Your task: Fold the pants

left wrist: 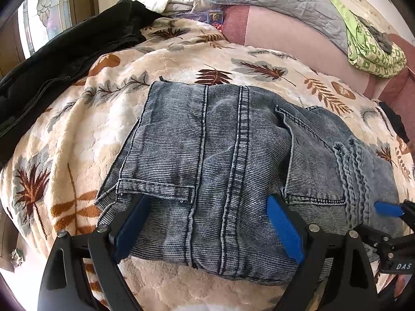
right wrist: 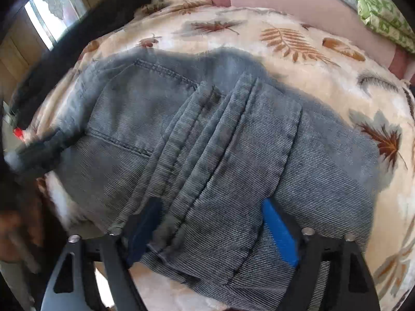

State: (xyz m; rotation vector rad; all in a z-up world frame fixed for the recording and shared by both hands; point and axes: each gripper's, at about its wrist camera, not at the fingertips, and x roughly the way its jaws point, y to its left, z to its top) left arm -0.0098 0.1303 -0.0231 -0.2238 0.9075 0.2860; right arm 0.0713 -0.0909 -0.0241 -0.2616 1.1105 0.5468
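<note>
Pants (left wrist: 220,160): grey-blue washed denim, folded into a compact stack, lying on a cream blanket (left wrist: 109,129) printed with brown and grey leaves. Hem edges and a back pocket face up; thick stitched seams run along the top layer. In the right wrist view the same stack shows with motion blur.

Left gripper (left wrist: 207,228): jaws spread wide over the near edge of the stack, blue fingers (left wrist: 284,229) lying on the denim to either side, not pinching it. Released.

Right gripper (right wrist: 210,233): jaws also spread, a folded flap of denim lying between the blue fingers (right wrist: 278,230); the pads stand apart from it, no pinch visible. Its blue tip also shows at the right edge of the left wrist view, just beside the waistband.

Around: black jacket (left wrist: 64,59) on the blanket to the far left, well apart from the stack. Grey quilt (left wrist: 272,0) and green patterned cloth (left wrist: 371,49) at the far side, beyond a pink sheet (left wrist: 298,41).
</note>
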